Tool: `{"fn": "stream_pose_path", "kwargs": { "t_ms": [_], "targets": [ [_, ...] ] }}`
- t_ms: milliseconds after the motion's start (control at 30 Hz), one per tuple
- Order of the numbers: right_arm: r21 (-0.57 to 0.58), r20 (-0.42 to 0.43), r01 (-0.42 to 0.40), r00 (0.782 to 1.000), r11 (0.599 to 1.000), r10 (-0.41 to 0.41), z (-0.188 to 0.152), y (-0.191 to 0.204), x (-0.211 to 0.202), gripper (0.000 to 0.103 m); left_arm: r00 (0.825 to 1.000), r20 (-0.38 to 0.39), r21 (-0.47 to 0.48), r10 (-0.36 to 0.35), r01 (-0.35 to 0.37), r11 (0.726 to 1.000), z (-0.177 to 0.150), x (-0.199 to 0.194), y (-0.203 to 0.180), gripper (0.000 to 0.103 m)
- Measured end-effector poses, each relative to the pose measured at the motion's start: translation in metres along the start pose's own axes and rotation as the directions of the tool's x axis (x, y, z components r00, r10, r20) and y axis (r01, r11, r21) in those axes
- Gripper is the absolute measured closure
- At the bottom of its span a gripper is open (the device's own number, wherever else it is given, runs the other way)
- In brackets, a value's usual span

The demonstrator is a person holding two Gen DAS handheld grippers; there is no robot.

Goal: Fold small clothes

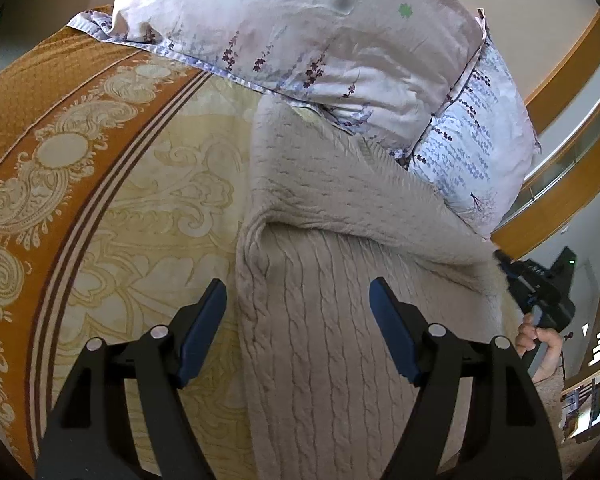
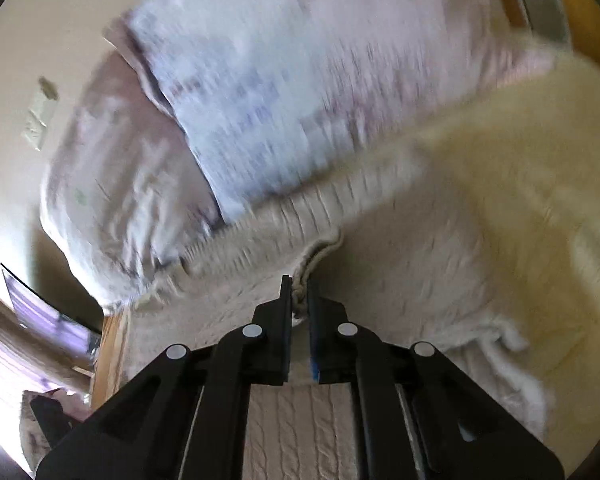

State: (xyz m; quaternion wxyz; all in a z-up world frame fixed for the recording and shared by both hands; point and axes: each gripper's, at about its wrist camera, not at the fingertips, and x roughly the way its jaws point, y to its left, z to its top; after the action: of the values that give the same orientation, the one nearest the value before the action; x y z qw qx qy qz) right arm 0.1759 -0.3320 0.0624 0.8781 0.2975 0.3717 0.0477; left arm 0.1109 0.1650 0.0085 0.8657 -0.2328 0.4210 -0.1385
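A cream cable-knit sweater [image 1: 320, 280] lies on the bed, its far part folded over toward the pillows. My left gripper [image 1: 298, 294] hovers just above its left half with the jaws wide apart and nothing between the blue pads. In the blurred right wrist view my right gripper [image 2: 299, 294] is shut on a bunched ribbed edge of the sweater [image 2: 380, 240], the knit pinched between its pads. From the left wrist view the right gripper [image 1: 504, 264] shows at the sweater's right edge, with a hand [image 1: 540, 340] on its handle.
An orange and cream patterned bedspread [image 1: 100, 160] covers the bed on the left. Two floral pillows [image 1: 300, 32] are stacked at the head, touching the sweater's far edge. A wooden bed frame [image 1: 568, 80] and window run along the right.
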Motion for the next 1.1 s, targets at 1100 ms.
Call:
{"fn": "stream_pose_path", "kwargs": {
  "t_ms": [1100],
  "targets": [
    [0.128,-0.224,-0.239,0.939,0.963,0.263,-0.094,-0.11,-0.114,0.068,0.945,-0.011,-0.076,-0.327,0.325,0.943,-0.087,-0.048,0.01,0.058]
  ]
}}
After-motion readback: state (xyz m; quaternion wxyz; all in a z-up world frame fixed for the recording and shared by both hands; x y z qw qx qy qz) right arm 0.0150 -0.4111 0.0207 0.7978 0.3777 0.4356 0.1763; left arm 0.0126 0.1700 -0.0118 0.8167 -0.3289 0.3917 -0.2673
